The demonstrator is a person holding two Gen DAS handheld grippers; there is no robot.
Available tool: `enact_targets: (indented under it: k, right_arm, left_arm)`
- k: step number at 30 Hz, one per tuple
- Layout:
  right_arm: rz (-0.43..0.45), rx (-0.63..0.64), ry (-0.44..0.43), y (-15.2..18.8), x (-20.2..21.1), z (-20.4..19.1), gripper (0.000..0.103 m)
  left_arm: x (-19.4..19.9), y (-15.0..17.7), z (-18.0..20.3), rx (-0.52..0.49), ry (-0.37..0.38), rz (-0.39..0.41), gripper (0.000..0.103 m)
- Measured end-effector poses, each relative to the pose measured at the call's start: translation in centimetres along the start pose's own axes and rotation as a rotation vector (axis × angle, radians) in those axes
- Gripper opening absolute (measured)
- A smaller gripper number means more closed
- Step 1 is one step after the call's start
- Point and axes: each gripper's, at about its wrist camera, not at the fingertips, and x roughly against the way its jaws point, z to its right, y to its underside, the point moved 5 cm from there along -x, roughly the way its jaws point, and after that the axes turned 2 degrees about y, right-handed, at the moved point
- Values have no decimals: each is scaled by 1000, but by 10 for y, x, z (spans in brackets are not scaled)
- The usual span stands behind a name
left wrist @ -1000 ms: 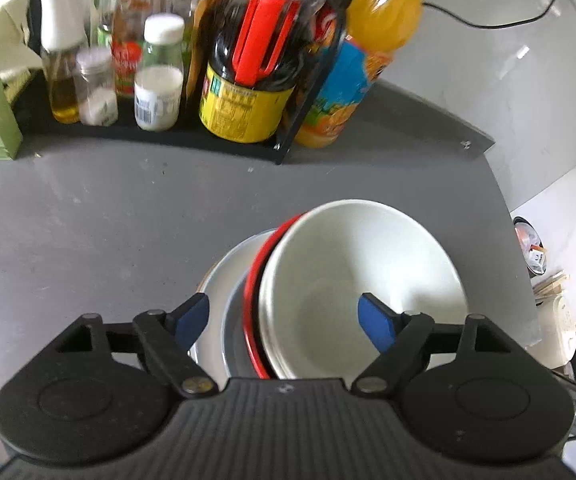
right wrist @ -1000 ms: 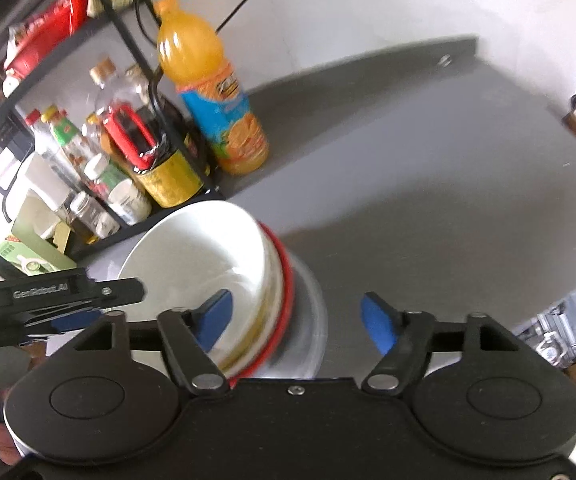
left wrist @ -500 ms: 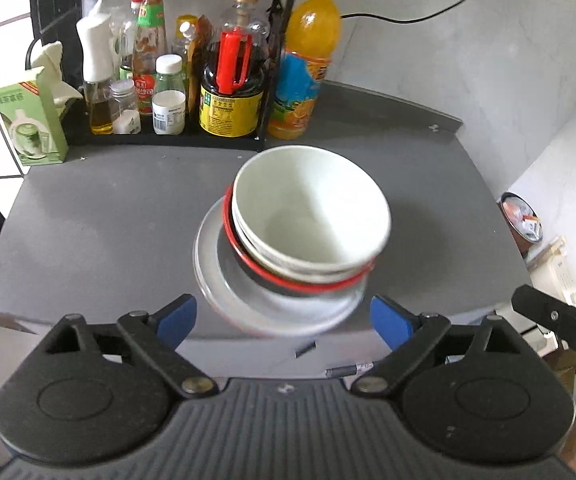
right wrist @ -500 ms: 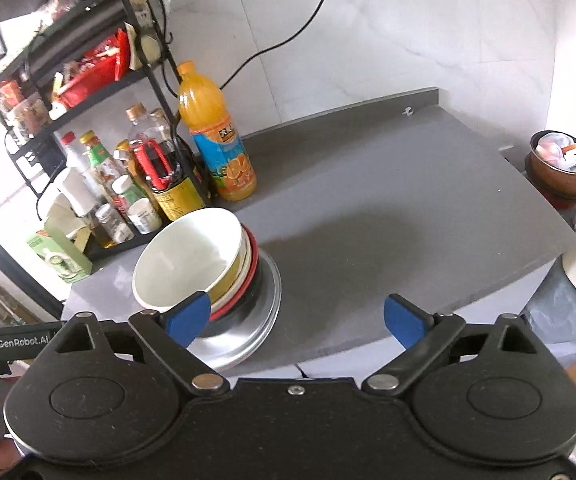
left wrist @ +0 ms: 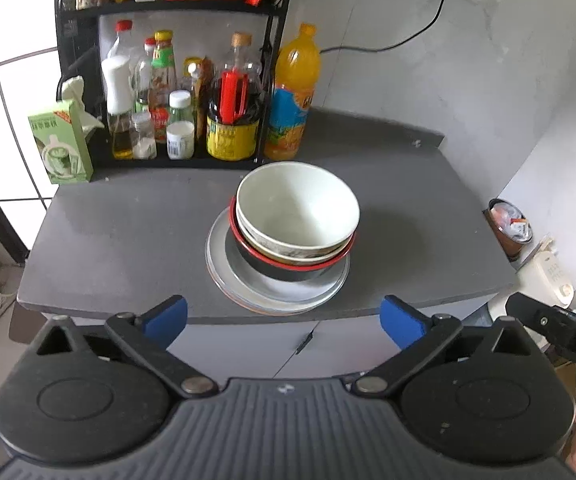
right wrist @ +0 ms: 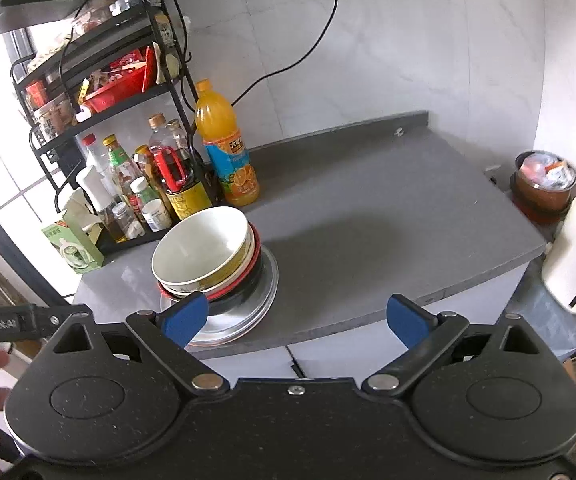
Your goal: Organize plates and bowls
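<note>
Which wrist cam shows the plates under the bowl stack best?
Left wrist. The plates sit centred and unblocked, with the layered rim edges visible below the bowls. In the right wrist view a blue pad of the right gripper covers the stack's near-left edge, leaving the plates partly hidden.

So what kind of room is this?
Most likely a home kitchen. There's a grey countertop with stacked bowls on plates, and a black rack of sauce and oil bottles beside an orange juice bottle.
</note>
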Motion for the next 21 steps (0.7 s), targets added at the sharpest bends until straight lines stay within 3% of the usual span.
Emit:
enact_targets:
  k: [8,21]
  right_arm:
    - [42,-5,19,10,26,-15,101]
    - [75,-30,57,41,61,-66,103]
  left_arm:
    - [23,12,-9,-49,40,5,102]
    - [62,25,-58,-96,97,65,102]
